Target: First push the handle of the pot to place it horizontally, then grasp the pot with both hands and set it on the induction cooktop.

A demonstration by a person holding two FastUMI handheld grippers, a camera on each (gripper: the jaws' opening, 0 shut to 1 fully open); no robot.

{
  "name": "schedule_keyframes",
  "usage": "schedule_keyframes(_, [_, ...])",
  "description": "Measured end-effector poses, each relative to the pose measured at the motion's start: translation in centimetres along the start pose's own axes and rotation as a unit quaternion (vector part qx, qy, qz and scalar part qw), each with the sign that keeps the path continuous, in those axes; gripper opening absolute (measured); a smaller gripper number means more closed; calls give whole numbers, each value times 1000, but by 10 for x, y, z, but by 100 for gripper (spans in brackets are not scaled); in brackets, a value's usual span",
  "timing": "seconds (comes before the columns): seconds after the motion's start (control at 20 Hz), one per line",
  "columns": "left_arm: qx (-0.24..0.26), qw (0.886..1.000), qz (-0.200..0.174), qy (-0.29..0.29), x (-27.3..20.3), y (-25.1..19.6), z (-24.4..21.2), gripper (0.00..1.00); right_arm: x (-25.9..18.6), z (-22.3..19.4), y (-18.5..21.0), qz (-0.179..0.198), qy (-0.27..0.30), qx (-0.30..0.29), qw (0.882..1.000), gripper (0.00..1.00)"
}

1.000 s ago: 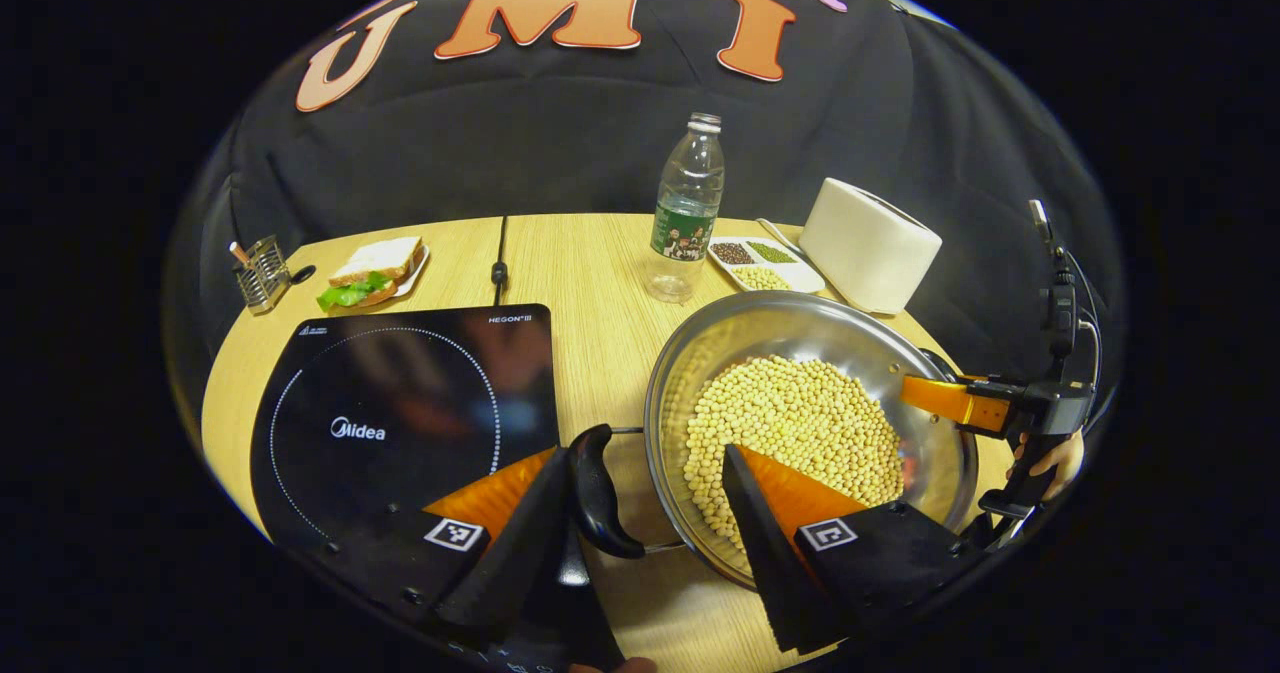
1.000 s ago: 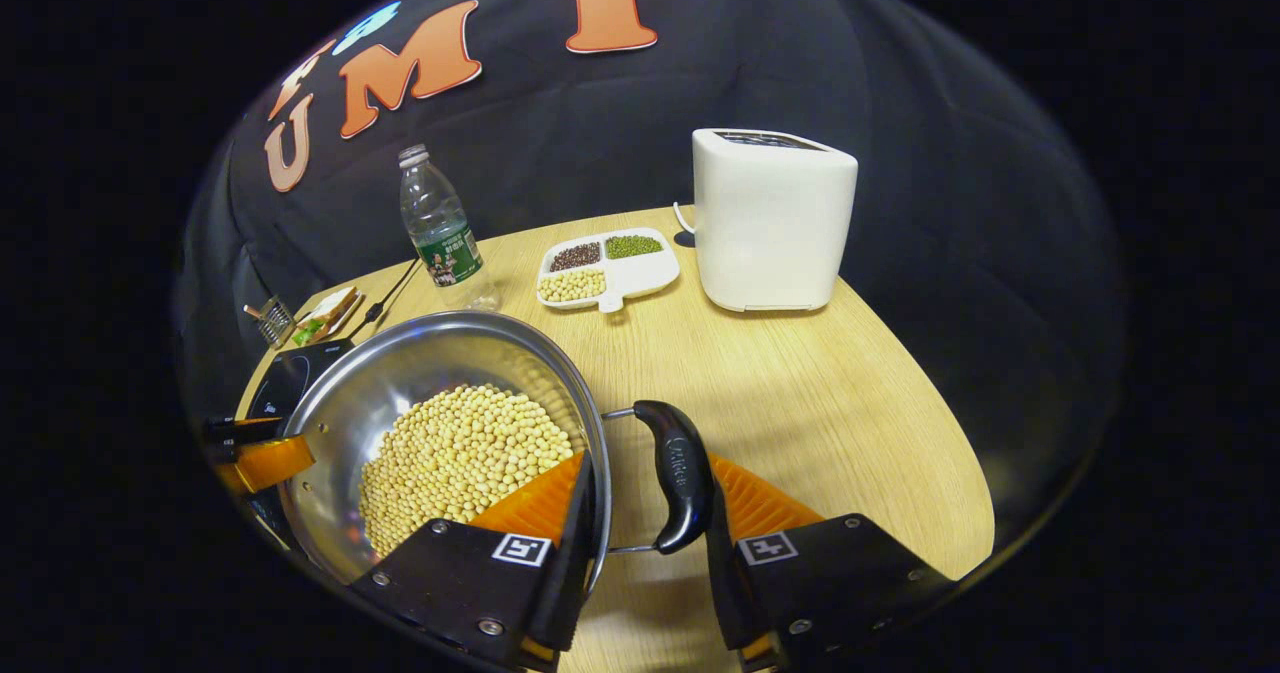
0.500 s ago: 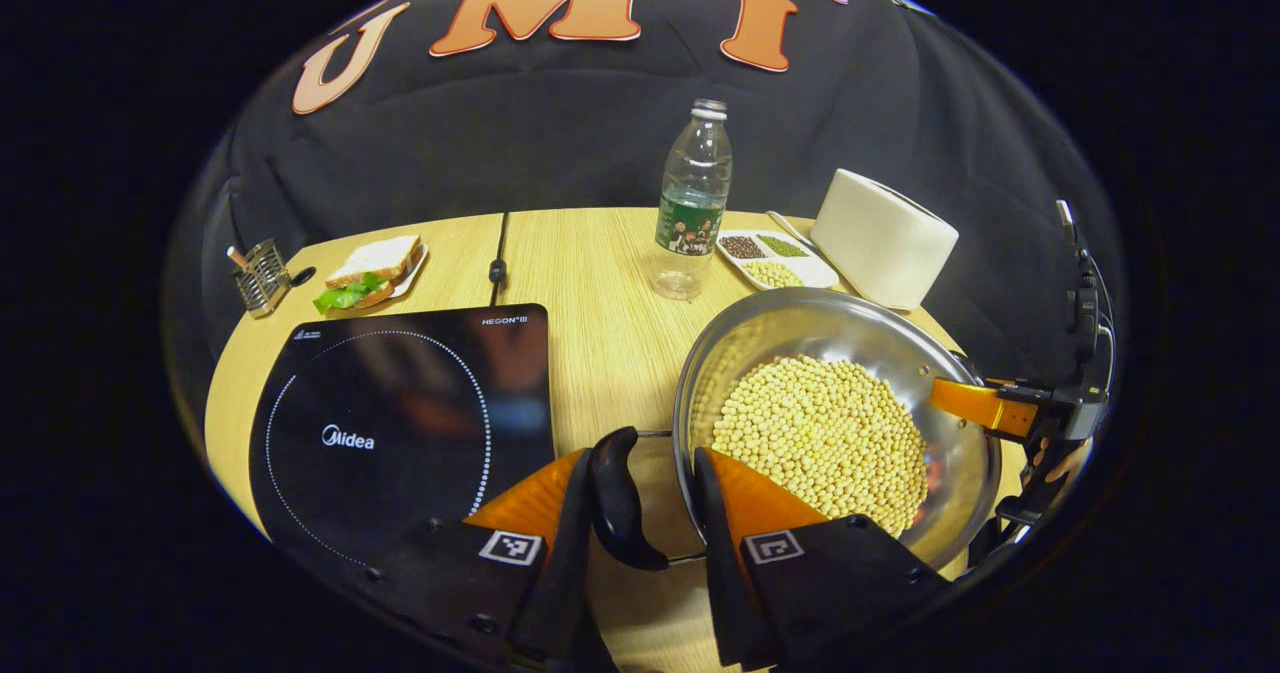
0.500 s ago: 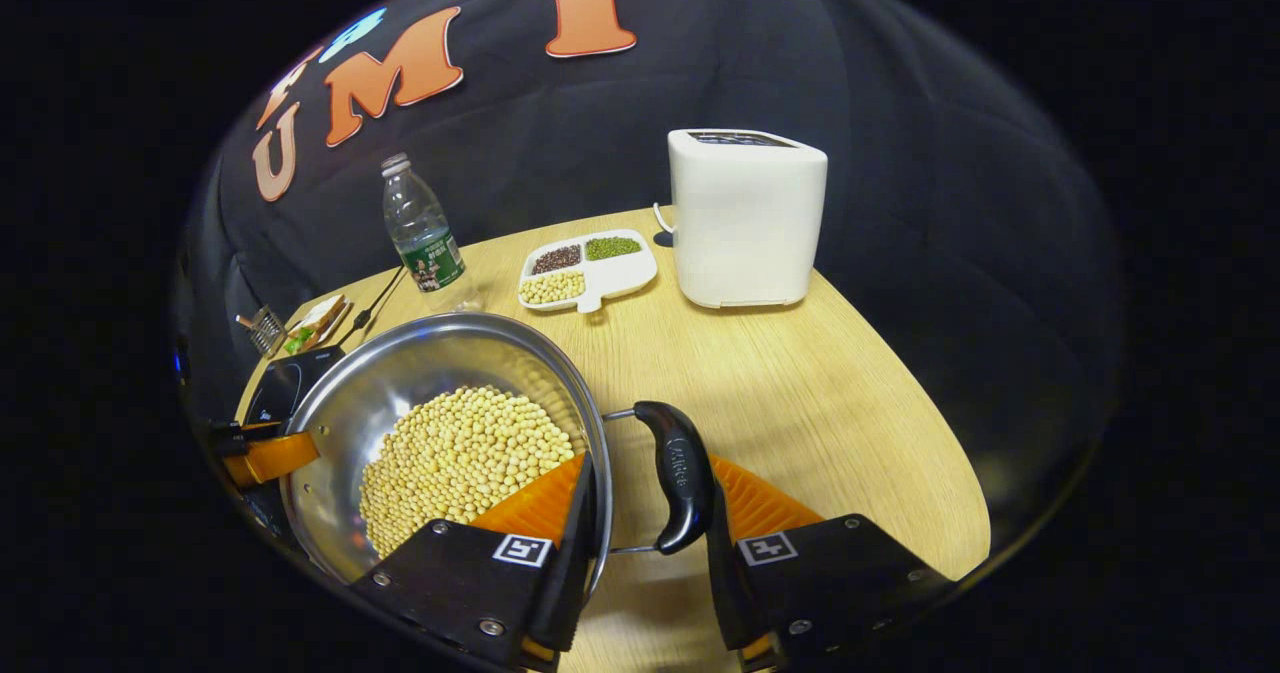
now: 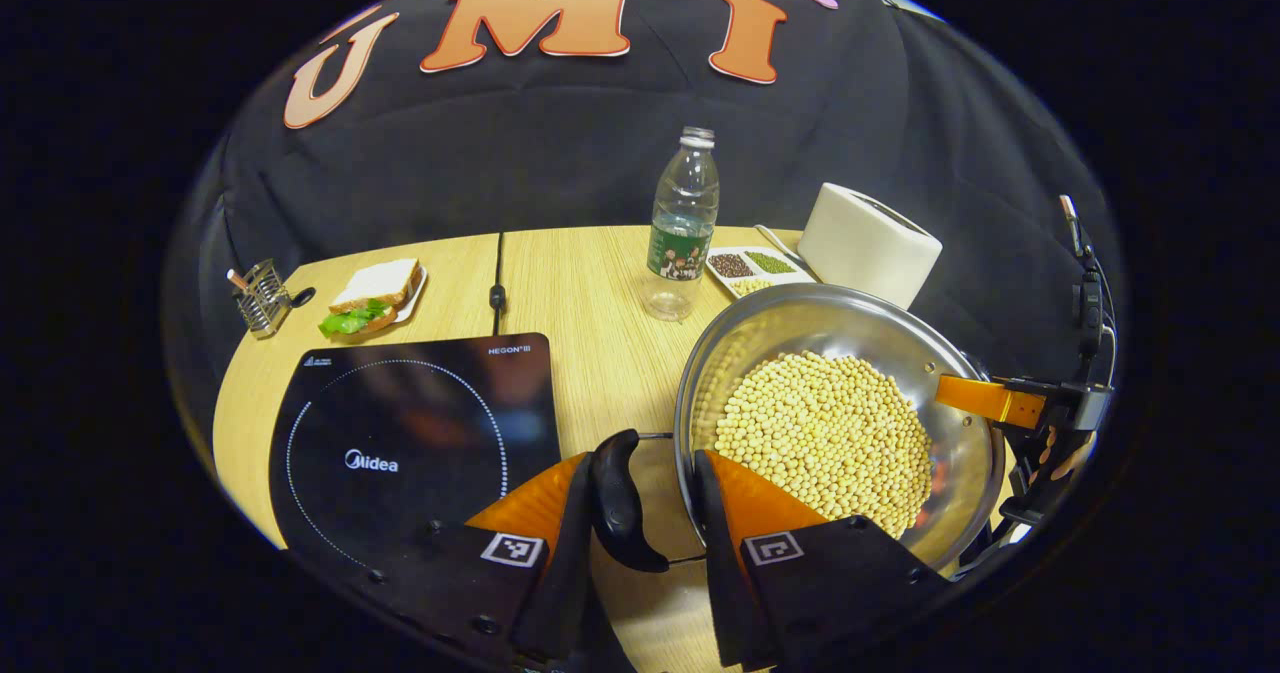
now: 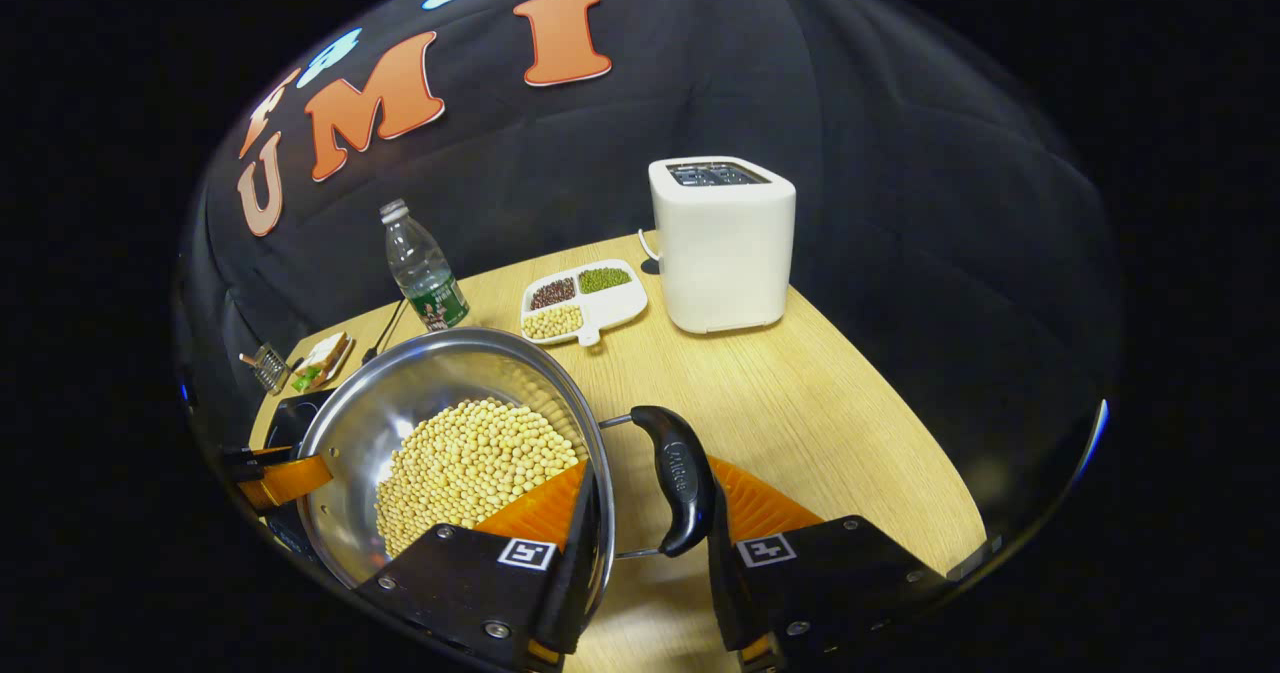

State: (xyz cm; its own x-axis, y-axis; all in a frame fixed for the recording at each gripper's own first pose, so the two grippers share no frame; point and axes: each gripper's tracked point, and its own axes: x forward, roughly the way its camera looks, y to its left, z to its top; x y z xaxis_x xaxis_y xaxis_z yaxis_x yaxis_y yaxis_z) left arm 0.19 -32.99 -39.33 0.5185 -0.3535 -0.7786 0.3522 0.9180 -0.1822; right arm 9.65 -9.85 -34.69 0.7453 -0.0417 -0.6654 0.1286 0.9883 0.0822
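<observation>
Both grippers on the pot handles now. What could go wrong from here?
1. The pot is heaped with beans; uneven lifting could spill them.
2. The left gripper and right gripper each pinch a slim black handle; it might slip.
3. The bottle stands close behind the route to the cooktop.

Wood table [image 6: 830, 403]: cooktop [image 5: 420, 433], bottle [image 5: 682, 223], toaster [image 6: 722, 243], sandwich [image 5: 370, 288].

Left gripper [image 5: 632, 513] clamps one black handle [image 5: 620, 501] of the steel pot [image 5: 800, 325]; right gripper [image 6: 652, 513] clamps the opposite handle [image 6: 676, 478].
</observation>
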Motion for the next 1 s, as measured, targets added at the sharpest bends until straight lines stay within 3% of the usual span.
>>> schedule_keyframes(0.25, [-10,1000,8,-13,-23,27,20,61,-18,19,31,9,-13,-3,1000,52])
schedule_keyframes(0.35, [-13,1000,13,-16,-32,40,23,56,-22,23,48,15,-16,-6,1000,51])
schedule_keyframes(0.5, [-19,999,21,-21,-49,65,30,61,-30,30,75,25,-17,-11,999,52])
schedule_keyframes(0.6, [-21,999,27,-31,-61,84,37,56,-36,34,96,32,-20,-14,999,51])
schedule_keyframes(0.75, [-26,998,37,-40,-75,114,43,56,-42,40,128,43,-25,-24,998,52])
schedule_keyframes(0.8, [-28,998,40,-41,-79,125,43,61,-43,40,140,47,-26,-28,998,51])
schedule_keyframes(1.0, [-36,997,54,-39,-92,168,40,59,-42,34,183,60,-18,-35,997,51])
